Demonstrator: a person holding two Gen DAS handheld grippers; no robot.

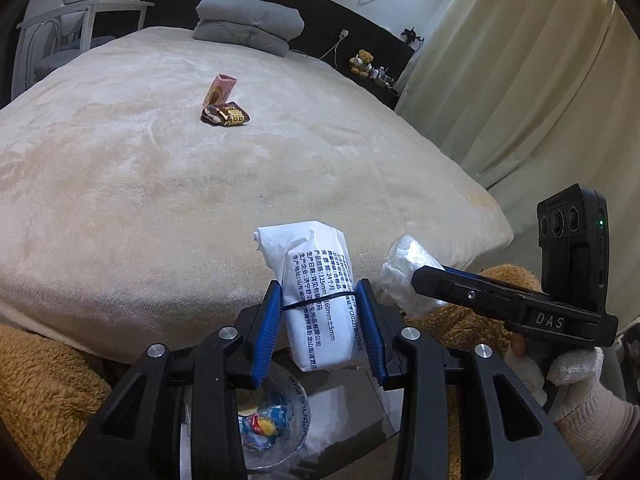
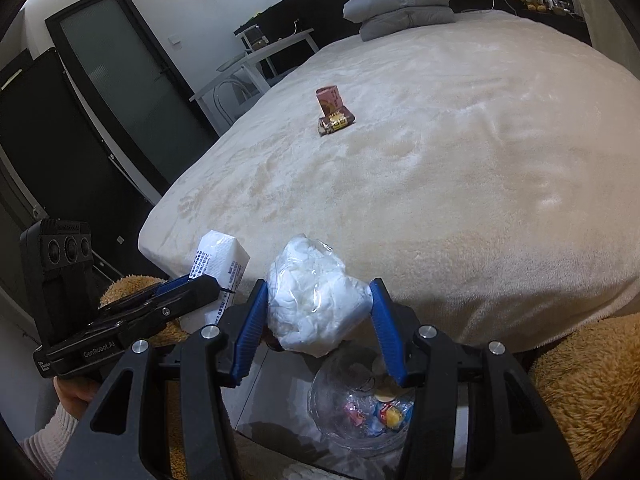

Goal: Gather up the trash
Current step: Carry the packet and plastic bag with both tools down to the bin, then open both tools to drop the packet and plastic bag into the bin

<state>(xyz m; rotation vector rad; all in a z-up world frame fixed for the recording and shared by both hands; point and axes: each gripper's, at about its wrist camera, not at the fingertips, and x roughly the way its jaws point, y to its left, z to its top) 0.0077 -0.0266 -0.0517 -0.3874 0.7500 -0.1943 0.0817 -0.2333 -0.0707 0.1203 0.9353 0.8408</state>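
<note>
My left gripper [image 1: 322,330] is shut on a white printed tissue pack [image 1: 320,296], held above the clear trash bag [image 1: 276,428] on the floor by the bed's near edge. My right gripper [image 2: 318,328] is shut on a crumpled clear plastic bag of white tissue [image 2: 316,296], held above the same trash bag [image 2: 360,404], which holds several wrappers. The two grippers are side by side. A pink carton [image 1: 219,89] and a dark snack wrapper [image 1: 226,115] lie mid-bed; both also show in the right wrist view, the carton [image 2: 330,100] behind the wrapper [image 2: 337,121].
The cream bed cover [image 1: 160,184] fills the view. A grey folded quilt [image 1: 248,24] lies at the headboard. A brown plush rug [image 2: 584,392] flanks the trash bag. A white side table [image 1: 88,12] stands left, curtains [image 1: 520,80] right, a dark door [image 2: 120,80] beyond.
</note>
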